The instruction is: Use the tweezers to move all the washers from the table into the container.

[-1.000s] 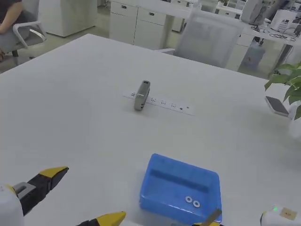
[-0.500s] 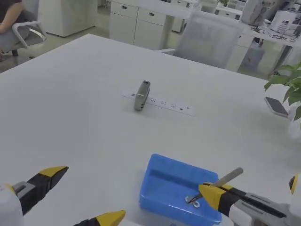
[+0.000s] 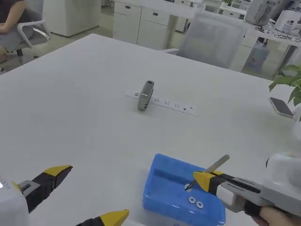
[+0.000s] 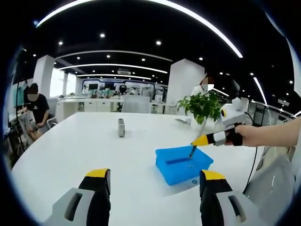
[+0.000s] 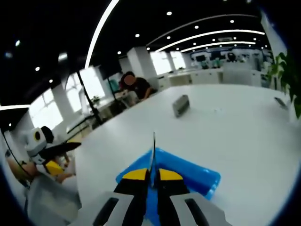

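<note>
My right tool (image 3: 203, 180) is closed tight on the tweezers (image 3: 218, 164), so their thin tip points down into the blue container (image 3: 162, 181), I think to release a washer there. Two small silver washers (image 3: 192, 200), flat rings, lie on its floor just under this tool. Whether the tip carries another, I cannot tell. My left tool (image 3: 92, 193) hangs wide open and empty, well apart from the container.

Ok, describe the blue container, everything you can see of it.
The blue container is a shallow, open-topped rectangular tray with rounded corners, plastic by its look. It sits flat on the white table, near the person. Two small washers lie on its floor. The tweezers, held in the shut right gripper, point down into it; whether their tips touch it I cannot tell.
</note>
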A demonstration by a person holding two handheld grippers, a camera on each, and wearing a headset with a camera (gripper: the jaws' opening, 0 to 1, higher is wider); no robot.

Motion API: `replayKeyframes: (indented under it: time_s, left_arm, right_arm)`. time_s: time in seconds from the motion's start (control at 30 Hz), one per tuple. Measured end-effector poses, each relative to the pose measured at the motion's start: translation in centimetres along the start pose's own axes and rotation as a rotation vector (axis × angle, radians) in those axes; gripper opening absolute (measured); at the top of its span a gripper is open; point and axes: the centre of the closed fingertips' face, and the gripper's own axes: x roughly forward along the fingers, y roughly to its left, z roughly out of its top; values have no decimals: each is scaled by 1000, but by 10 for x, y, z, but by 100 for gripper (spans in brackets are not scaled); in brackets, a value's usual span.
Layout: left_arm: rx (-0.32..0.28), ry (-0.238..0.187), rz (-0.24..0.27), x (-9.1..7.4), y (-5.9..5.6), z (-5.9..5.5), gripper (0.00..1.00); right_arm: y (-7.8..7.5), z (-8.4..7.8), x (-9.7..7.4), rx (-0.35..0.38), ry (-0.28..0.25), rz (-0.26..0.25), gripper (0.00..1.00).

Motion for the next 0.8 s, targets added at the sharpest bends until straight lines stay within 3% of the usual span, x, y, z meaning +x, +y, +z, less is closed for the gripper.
replayKeyframes:
  time_s: [0.23, 0.4, 0.47, 0.53, 0.6, 0.8]
  left_arm:
    - [-2, 2, 1, 0, -1, 1, 78]
    - [-1, 6, 2, 0, -2, 1, 78]
    - [-2, 7, 1, 0, -2, 1, 78]
    - [0, 9, 2, 0, -2, 1, 78]
    - [0, 12, 2, 0, -2, 0, 78]
    - [2, 16, -1, 1, -3, 0, 77]
  right_arm:
    - [-15, -15, 15, 11, 49, -20, 3]
    - [-21, -25, 23, -21, 91, -27, 3]
    - [-24, -27, 25, -83, 107, -33, 3]
    - [-28, -31, 26, -201, 153, -59, 3]
    - [-22, -32, 28, -242, 167, -38, 3]
    - [-19, -31, 31, -168, 136, -14, 3]
